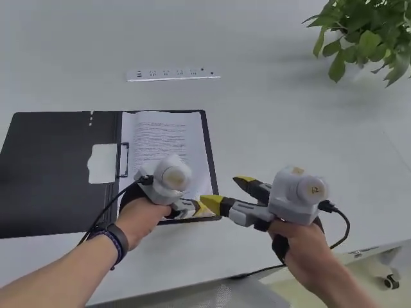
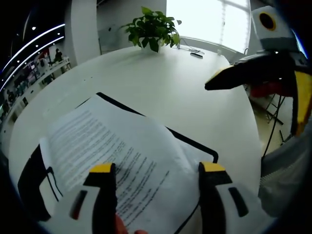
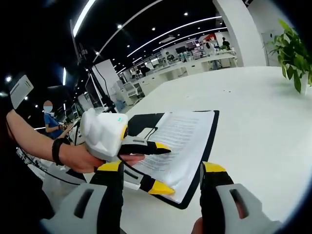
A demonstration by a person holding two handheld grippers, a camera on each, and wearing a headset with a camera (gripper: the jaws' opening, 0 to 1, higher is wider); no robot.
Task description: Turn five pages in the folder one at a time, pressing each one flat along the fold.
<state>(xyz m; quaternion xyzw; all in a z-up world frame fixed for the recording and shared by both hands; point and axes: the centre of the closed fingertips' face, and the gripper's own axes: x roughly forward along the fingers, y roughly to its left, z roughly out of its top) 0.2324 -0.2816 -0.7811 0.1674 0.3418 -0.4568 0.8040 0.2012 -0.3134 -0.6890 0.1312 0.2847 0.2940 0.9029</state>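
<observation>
A black folder [image 1: 51, 173] lies open on the white table, its stack of printed pages [image 1: 167, 138] on the right half. My left gripper [image 1: 186, 206] hovers over the stack's near right corner. Its jaws are open, and the top page [image 2: 107, 136] curves up slightly between them. My right gripper [image 1: 222, 191] is open just right of the folder's near corner, its yellow tips aimed left at the left gripper. In the right gripper view the left gripper [image 3: 160, 167] straddles the page [image 3: 185, 131] edge, one jaw above the paper and one at the folder [image 3: 146, 122] rim.
A white power strip [image 1: 173, 74] lies beyond the folder. A potted plant [image 1: 366, 35] stands at the far right corner. The inside cover carries a white label [image 1: 103, 163] and a clip [image 1: 123, 160]. The table's near edge runs just below both hands.
</observation>
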